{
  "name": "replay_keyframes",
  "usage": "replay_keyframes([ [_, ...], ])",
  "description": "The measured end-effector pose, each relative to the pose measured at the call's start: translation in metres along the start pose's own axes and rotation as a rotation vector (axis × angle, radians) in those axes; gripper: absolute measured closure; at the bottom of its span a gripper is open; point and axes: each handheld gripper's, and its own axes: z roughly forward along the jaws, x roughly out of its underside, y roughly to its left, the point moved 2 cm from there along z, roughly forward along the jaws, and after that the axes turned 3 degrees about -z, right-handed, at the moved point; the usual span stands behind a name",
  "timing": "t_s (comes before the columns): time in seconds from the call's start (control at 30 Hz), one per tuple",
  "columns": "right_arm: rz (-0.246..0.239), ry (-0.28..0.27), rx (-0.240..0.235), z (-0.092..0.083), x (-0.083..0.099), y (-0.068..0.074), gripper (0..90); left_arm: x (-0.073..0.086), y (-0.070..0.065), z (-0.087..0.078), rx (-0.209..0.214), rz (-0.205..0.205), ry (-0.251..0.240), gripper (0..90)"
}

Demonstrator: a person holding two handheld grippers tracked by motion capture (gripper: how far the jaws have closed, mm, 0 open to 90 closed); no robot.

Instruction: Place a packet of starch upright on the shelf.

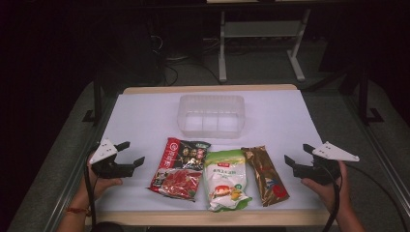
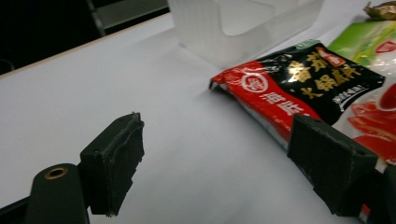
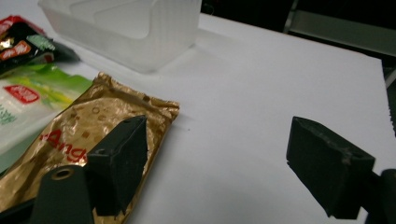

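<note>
- Hovering: left hand-held gripper [image 1: 129, 154] and right hand-held gripper [image 1: 295, 154] both released, nothing between jaws, flanking three packets.
- Red packet [image 1: 179, 168], green packet [image 1: 224, 179], gold packet [image 1: 265, 175] lie side by side on surface [image 1: 145, 121], near side of empty bin [image 1: 211, 115].
- Risk: glossy film could slip; a pinch may snag the neighbouring packet.
- Packet print unreadable.

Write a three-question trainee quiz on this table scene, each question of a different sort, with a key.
1. How many packets lie in front of the clear tub?
2. True or false: the gold packet lies inside the tub.
3. Which packet lies nearest the left gripper: A green, B red and black, C gold?

Key: 1. Three: the red and black packet, the green packet and the gold one. 2. False; it lies on the table. 3. B.
</note>
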Motion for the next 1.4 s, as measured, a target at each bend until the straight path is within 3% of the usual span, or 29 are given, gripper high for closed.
replay_keyframes([
  [0.03,-0.001,0.003,-0.015,0.000,-0.001,0.001,20.5,0.000,0.000,0.000,0.000,0.000,0.000,17.7],
  [0.1,-0.014,0.026,-0.072,0.003,-0.003,0.004,21.3,0.001,-0.004,-0.005,0.050,-0.048,-0.054,20.7],
  [0.17,-0.031,0.042,-0.077,0.007,-0.005,0.008,21.6,0.002,-0.004,-0.007,0.046,-0.058,-0.061,20.8],
  [0.2,-0.038,0.052,-0.090,0.009,-0.007,0.010,21.4,0.004,-0.004,-0.011,0.024,-0.058,-0.062,20.8],
  [0.4,-0.074,0.075,-0.136,0.021,-0.016,0.023,21.6,0.010,-0.004,-0.017,0.017,-0.072,-0.061,20.1],
  [0.47,-0.074,0.078,-0.154,0.021,-0.017,0.026,21.6,0.011,-0.009,-0.016,0.008,-0.057,-0.043,20.1],
  [0.63,-0.086,0.099,-0.199,0.023,-0.024,0.036,22.3,0.010,-0.018,-0.016,0.037,-0.020,-0.022,20.0],
  [0.67,-0.083,0.106,-0.230,0.025,-0.026,0.041,22.7,0.006,-0.020,-0.016,0.051,0.003,-0.016,20.0],
  [0.8,-0.116,0.121,-0.244,0.025,-0.029,0.049,22.7,-0.006,-0.022,-0.015,0.085,-0.010,-0.049,20.1],
  [0.87,-0.145,0.131,-0.285,0.022,-0.036,0.063,23.6,-0.015,-0.032,-0.012,0.122,0.004,-0.055,20.1],
  [0.97,-0.192,0.164,-0.324,0.022,-0.039,0.083,24.7,-0.016,-0.040,-0.009,0.130,0.024,-0.035,20.1],
  [1.0,-0.192,0.164,-0.324,0.022,-0.039,0.083,24.7,-0.016,-0.043,-0.006,0.135,0.034,-0.023,20.1],
  [1.03,-0.212,0.199,-0.338,0.025,-0.039,0.095,26.0,-0.016,-0.045,-0.004,0.139,0.042,-0.016,20.1],
  [1.2,-0.213,0.267,-0.395,0.037,-0.038,0.115,26.5,-0.006,-0.047,0.008,0.130,0.045,0.031,20.1],
  [1.23,-0.213,0.267,-0.395,0.037,-0.038,0.115,26.5,-0.006,-0.047,0.008,0.130,0.045,0.031,20.1],
  [1.3,-0.195,0.320,-0.428,0.046,-0.036,0.122,25.6,-0.003,-0.048,0.011,0.134,0.042,0.043,20.0],
  [1.37,-0.198,0.336,-0.429,0.049,-0.036,0.124,25.8,-0.001,-0.051,0.013,0.138,0.054,0.052,20.1],
  [1.4,-0.171,0.372,-0.419,0.057,-0.036,0.125,25.9,-0.001,-0.052,0.014,0.141,0.054,0.053,20.1],
])
